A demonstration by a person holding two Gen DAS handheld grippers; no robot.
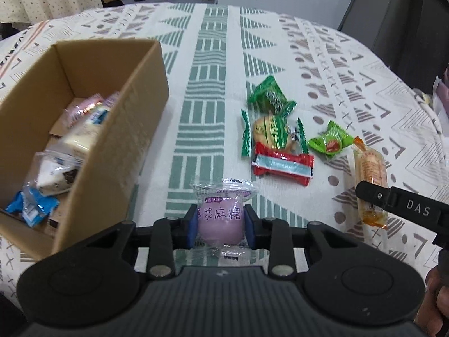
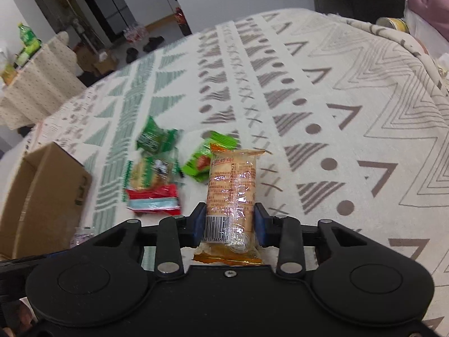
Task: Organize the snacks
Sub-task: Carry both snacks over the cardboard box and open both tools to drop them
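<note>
My left gripper (image 1: 220,226) clamps a purple mochi packet (image 1: 221,219) at lower centre, beside the cardboard box (image 1: 112,146) at left. My right gripper (image 2: 229,229) clamps an orange biscuit packet (image 2: 231,193), centre frame.

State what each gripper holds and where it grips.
Left gripper clamps the purple mochi packet across its middle. Right gripper clamps the orange cracker pack near its barcode end.
</note>
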